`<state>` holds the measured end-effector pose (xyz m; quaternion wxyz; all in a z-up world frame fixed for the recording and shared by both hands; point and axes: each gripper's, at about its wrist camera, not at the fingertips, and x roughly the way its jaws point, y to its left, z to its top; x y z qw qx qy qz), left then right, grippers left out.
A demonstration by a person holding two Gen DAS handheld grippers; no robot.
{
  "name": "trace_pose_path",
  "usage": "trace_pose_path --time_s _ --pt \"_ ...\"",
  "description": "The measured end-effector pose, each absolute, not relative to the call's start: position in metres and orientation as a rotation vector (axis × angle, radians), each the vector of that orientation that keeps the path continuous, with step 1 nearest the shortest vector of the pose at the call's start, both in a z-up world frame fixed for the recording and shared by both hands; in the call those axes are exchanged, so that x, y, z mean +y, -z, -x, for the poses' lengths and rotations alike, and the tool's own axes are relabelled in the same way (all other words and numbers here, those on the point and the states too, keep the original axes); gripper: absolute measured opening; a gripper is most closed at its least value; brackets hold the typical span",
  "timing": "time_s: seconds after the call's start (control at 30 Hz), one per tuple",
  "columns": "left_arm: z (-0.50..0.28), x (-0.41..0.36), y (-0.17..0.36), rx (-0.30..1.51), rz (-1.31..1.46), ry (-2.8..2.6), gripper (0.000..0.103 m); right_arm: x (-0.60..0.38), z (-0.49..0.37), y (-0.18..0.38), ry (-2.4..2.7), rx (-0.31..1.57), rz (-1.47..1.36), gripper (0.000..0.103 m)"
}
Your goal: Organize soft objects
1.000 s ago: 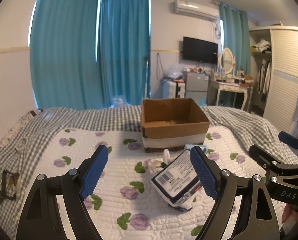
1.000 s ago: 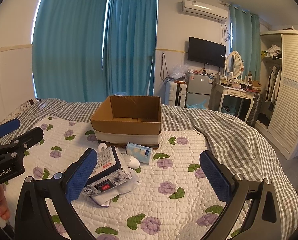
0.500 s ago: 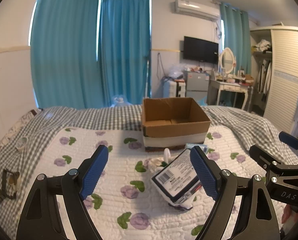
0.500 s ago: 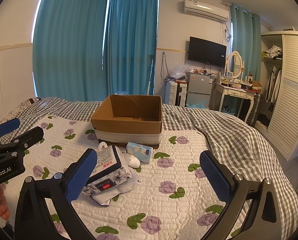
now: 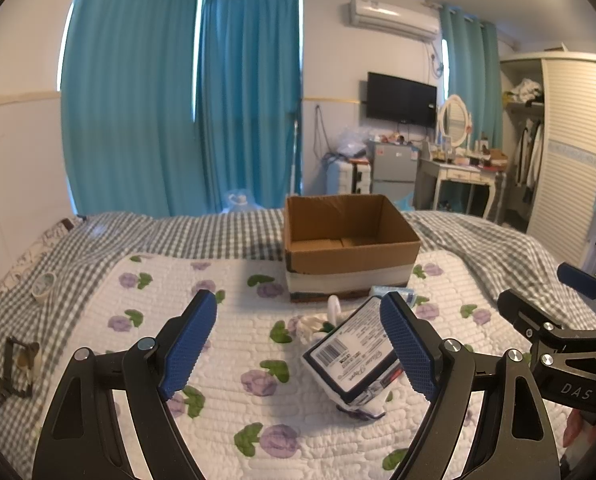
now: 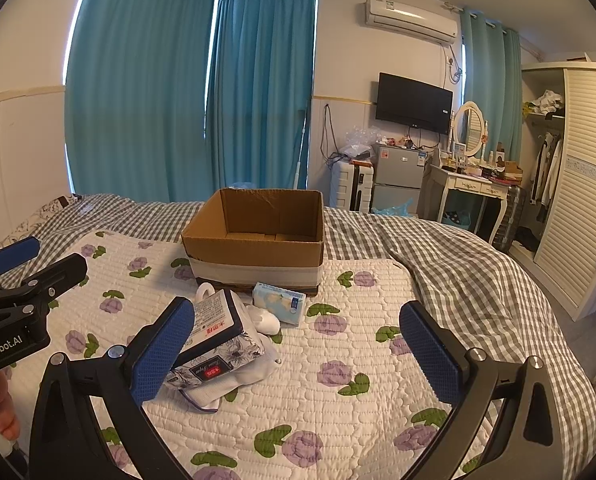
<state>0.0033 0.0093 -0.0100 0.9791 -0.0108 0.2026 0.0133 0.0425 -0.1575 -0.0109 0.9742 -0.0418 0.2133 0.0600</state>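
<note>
An open cardboard box [image 5: 350, 248] [image 6: 257, 240] stands on the floral quilt, empty inside. In front of it lies a small pile: a dark-edged tissue pack [image 5: 350, 356] [image 6: 213, 328] leaning on white socks [image 6: 263, 320] and a folded white cloth [image 6: 233, 384], with a light blue tissue pack [image 6: 279, 302] [image 5: 392, 292] by the box. My left gripper [image 5: 298, 344] is open and empty, its right pad just in front of the dark pack. My right gripper [image 6: 298, 352] is open and empty, its left pad near the pile.
The quilt [image 6: 338, 400] lies on a grey checked bedspread [image 6: 458, 264]. A tape roll [image 5: 43, 282] and a dark clip [image 5: 13, 364] lie at the bed's left. A dressing table [image 6: 470, 184], a fridge [image 6: 398, 176] and a wardrobe [image 6: 578, 184] stand beyond the bed.
</note>
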Motion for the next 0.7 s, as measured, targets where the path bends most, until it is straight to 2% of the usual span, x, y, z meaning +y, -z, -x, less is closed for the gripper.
trace_pose_path --time_s 0.7 --pt "-0.003 0.012 0.014 0.419 0.025 -0.034 0.085 -0.147 -0.044 0.018 -0.146 0.472 0.12 0.103"
